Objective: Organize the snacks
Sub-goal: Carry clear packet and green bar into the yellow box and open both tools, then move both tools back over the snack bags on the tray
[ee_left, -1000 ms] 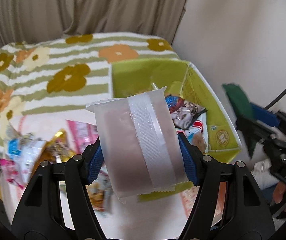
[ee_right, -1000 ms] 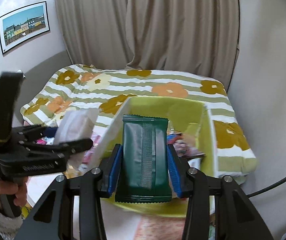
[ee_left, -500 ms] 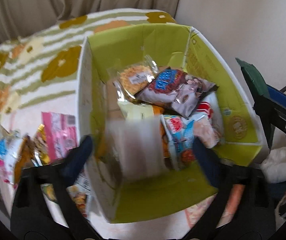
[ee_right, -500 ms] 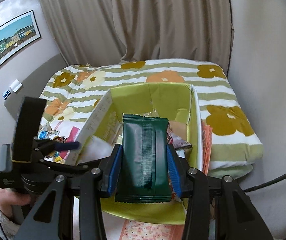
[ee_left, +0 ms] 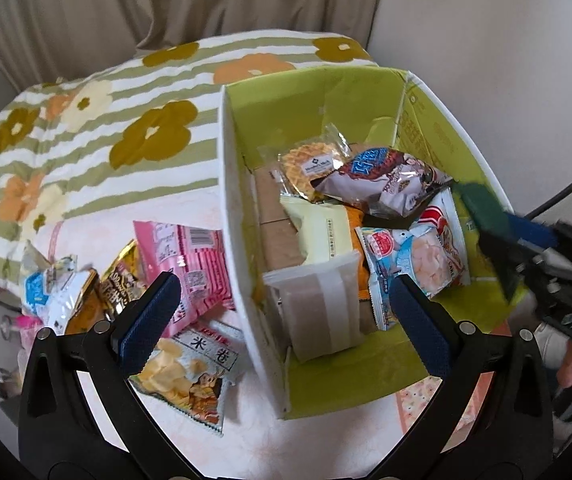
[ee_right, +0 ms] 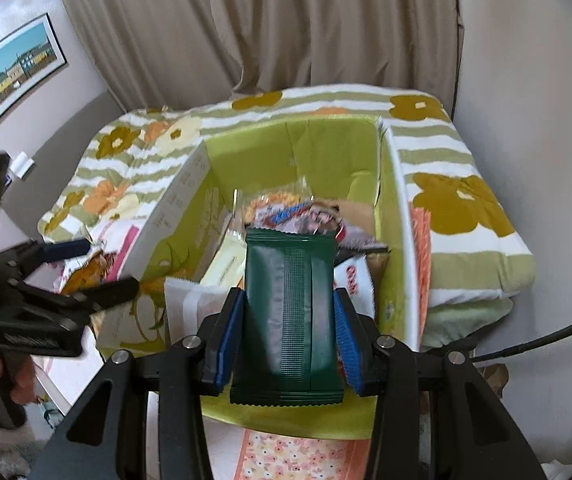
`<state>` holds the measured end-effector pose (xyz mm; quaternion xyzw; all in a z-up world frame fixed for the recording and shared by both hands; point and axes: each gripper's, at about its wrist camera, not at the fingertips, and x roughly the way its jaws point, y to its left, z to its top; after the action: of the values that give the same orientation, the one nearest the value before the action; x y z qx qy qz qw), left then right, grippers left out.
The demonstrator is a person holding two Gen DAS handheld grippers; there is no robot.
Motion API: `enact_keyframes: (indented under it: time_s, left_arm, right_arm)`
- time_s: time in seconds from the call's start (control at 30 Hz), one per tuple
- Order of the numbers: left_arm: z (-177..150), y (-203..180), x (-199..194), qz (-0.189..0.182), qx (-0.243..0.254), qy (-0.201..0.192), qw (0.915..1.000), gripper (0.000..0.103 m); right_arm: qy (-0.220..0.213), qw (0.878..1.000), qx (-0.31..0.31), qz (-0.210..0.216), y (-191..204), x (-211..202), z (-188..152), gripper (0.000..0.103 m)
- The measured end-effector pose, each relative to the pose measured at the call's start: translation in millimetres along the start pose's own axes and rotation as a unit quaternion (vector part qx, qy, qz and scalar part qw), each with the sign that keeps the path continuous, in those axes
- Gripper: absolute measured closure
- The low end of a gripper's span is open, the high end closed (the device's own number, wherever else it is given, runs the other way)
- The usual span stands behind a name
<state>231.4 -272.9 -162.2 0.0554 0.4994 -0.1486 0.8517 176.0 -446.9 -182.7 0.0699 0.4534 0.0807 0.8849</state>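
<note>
Green packet: the dark green packet (ee_right: 290, 312) sits upright between the blue pads of the right gripper (ee_right: 288, 344), jaws closed tight on its sides, hovering over the near end of the box.
Box: the lime-green box (ee_left: 366, 376) stands on the pale surface by the flowered blanket (ee_left: 85, 128); inside lie a waffle pack (ee_left: 310, 164), a purple packet (ee_left: 382, 176), a pale yellow packet (ee_left: 322, 232) and a blue-and-white rice-cracker bag (ee_left: 414, 260).
White packet: the translucent white packet (ee_left: 318, 304) leans on end inside the box against its near-left wall, free of any grip.
Left gripper: the left gripper (ee_left: 281, 320) hangs wide open and empty, its jaws straddling the box's left wall.
Step in hand: I'd call this the drop-off, with the green one next to go in.
Next move: lower the right gripper into the open near-right corner, then release; the left is free to fetch from the loose pile.
Loose pile: a pink packet (ee_left: 185, 256) and a chip bag (ee_left: 189, 372) wait outside, left of the box.
</note>
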Motion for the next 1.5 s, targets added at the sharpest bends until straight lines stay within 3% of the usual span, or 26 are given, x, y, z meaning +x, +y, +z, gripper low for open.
enact_keyframes:
  time_s: [0.2, 0.27, 0.3, 0.33, 0.8, 0.97, 1.27, 1.5]
  left_arm:
    - [-3, 7, -8, -0.008, -0.01, -0.009, 0.9999, 0.0]
    - [-4, 9, -9, -0.012, -0.013, -0.009, 0.9998, 0.0]
    - [-5, 9, -10, -0.015, -0.016, -0.006, 0.9997, 0.0]
    - [-6, 9, -10, -0.02, -0.019, -0.004, 0.9996, 0.0]
    - [-26, 8, -42, -0.02, -0.029, -0.026, 0.999, 0.0]
    - [-42, 19, -63, 0.003, -0.047, -0.035, 0.9983, 0.0]
    - [-79, 80, -106, 0.06, -0.097, -0.053, 0.992, 0.0]
    - [-94, 150, -119, 0.075, -0.128, -0.064, 0.9869, 0.0]
  right_arm:
    - [-0.004, 1.0, 0.017, -0.021, -2, 6, -2, 0.06]
    - [0.003, 1.0, 0.019, -0.024, -3, 9, -3, 0.035]
    - [0.006, 1.0, 0.016, -0.021, -3, 9, -4, 0.009]
    - [0.004, 1.0, 0.009, -0.019, -1, 8, -5, 0.0]
    - [-0.011, 1.0, -0.016, 0.016, 19, -27, -11, 0.0]
    - [-0.029, 0.998, -0.044, 0.044, 41, -40, -8, 0.0]
    - [-0.045, 0.989, -0.093, 0.109, 100, -41, -4, 0.0]
    - [-0.043, 0.985, -0.125, 0.112, 160, -24, -4, 0.0]
